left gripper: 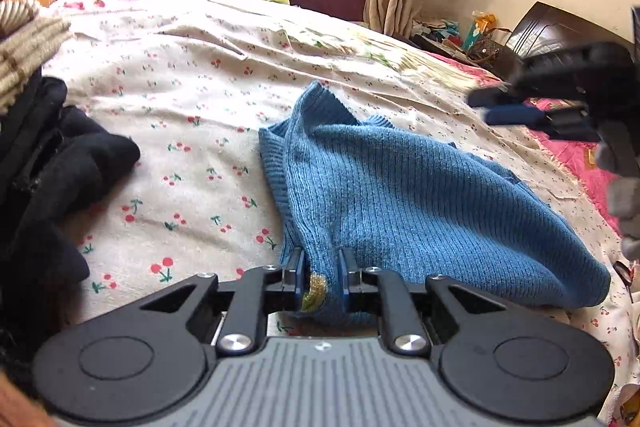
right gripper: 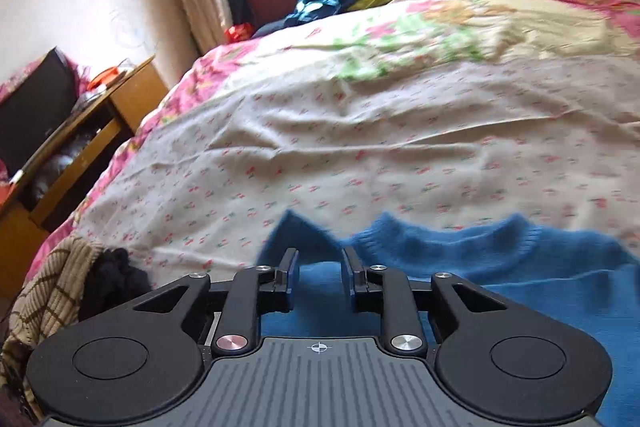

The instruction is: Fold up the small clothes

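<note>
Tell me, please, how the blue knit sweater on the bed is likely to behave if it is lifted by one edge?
The blue knit sweater would probably droop: it already sags in soft folds from where the left gripper pinches it. It seems light, as a small pinch holds up that edge. Its ribbed knit will likely stretch and drag on the cherry-print sheet rather than slide.

Blue ribbed knit sweater [left gripper: 420,195], crumpled, lies on the bed at centre-right of the left wrist frame, with a gold-trimmed edge at lower centre.
</note>
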